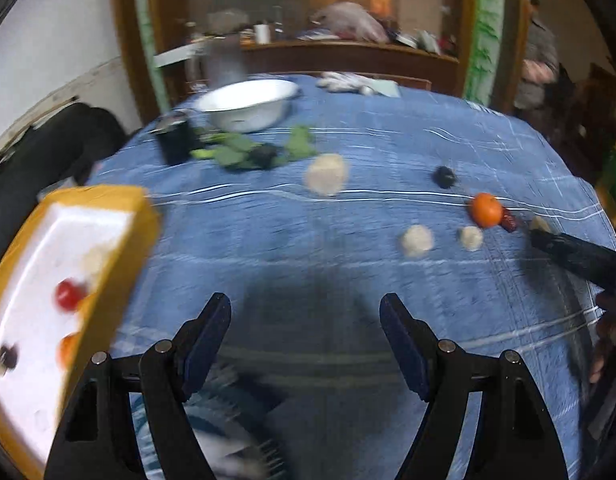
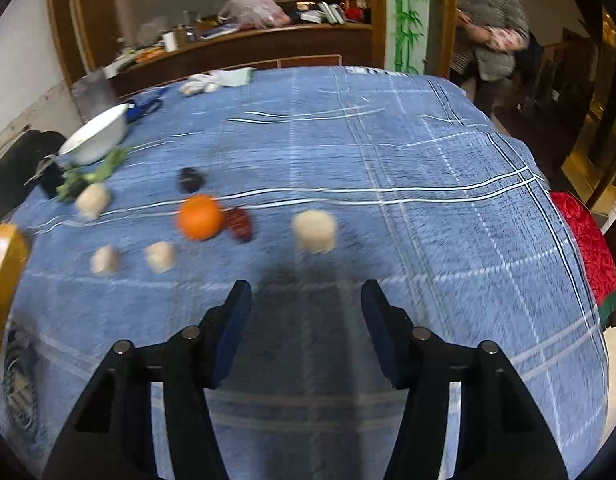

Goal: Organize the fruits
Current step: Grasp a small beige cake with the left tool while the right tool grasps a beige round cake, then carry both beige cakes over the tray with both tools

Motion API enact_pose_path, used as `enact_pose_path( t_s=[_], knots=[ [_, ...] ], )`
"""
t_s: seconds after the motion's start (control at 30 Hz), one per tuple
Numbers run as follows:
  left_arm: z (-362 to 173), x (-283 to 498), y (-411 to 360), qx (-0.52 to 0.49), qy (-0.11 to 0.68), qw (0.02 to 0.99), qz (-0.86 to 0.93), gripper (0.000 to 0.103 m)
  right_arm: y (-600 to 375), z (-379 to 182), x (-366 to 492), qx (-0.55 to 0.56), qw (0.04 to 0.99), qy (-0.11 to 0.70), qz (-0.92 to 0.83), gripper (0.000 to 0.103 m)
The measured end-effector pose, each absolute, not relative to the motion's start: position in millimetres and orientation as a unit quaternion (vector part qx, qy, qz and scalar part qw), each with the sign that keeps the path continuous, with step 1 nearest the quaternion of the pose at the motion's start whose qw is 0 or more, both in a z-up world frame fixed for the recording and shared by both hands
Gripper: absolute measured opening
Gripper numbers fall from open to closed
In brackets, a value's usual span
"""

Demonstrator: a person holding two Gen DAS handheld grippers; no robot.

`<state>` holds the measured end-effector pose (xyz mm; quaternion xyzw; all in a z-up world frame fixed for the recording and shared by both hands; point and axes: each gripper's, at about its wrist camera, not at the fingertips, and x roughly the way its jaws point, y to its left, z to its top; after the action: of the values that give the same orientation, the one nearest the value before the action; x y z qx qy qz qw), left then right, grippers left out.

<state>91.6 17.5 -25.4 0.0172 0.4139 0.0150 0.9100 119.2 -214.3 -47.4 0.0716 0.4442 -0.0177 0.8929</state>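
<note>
My left gripper (image 1: pixel 305 312) hangs open over the blue checked tablecloth (image 1: pixel 267 240) with nothing between its fingers. To its left is a yellow tray (image 1: pixel 107 196) with a white inside, holding a red tomato (image 1: pixel 67 295), an orange fruit (image 1: pixel 69 350) and a dark fruit (image 1: pixel 7 356). On the cloth ahead lie an orange (image 2: pixel 199 216), a red date (image 2: pixel 240 224), a dark fruit (image 2: pixel 189 179) and several pale chunks, one (image 2: pixel 314 230) just beyond my right gripper (image 2: pixel 305 300). That gripper is open and empty. The picture is blurred.
A white bowl (image 1: pixel 247 108), green leaves (image 1: pixel 247 152) and a black container (image 1: pixel 173 140) stand at the far left. White gloves (image 2: pixel 199 82) lie at the far edge. A red cloth (image 2: pixel 588 248) hangs past the table's right edge. A person (image 2: pixel 492 28) stands behind.
</note>
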Motion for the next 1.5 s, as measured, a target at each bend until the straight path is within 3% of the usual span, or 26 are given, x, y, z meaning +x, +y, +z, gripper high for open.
enact_pose_path(
  t_s=[0.2, 0.23, 0.27, 0.3, 0.4, 0.87, 1.5],
  knots=[
    [-37.2, 133.0, -24.4, 0.020, 0.417, 0.909, -0.004, 0.077, -214.6, -62.6, 155.7, 0.051, 0.889, 0.454, -0.018, 0.051],
    [-40.1, 138.5, -30.1, 0.024, 0.417, 0.909, -0.003, 0.074, -213.7, -62.6, 159.6, 0.049, 0.889, 0.455, -0.019, 0.046],
    [-45.1, 144.9, -35.5, 0.033, 0.420, 0.907, 0.001, 0.070, -213.4, -62.3, 161.8, 0.053, 0.890, 0.453, -0.012, 0.038],
    [-50.6, 149.6, -38.5, 0.041, 0.429, 0.902, 0.002, 0.053, -212.4, -63.2, 163.8, 0.047, 0.891, 0.452, -0.017, 0.030],
    [-50.8, 150.5, -43.5, 0.044, 0.426, 0.904, -0.010, 0.024, -213.6, -63.5, 162.8, 0.051, 0.891, 0.450, -0.014, 0.029],
    [-29.6, 86.9, -36.2, 0.063, 0.413, 0.908, -0.024, 0.023, -217.0, -55.8, 155.1, 0.065, 0.898, 0.434, 0.000, 0.029],
    [-13.1, 19.1, 4.5, 0.040, 0.388, 0.921, -0.016, 0.023, -169.2, -18.6, 45.1, 0.033, 0.909, 0.416, -0.008, 0.029]
  ],
)
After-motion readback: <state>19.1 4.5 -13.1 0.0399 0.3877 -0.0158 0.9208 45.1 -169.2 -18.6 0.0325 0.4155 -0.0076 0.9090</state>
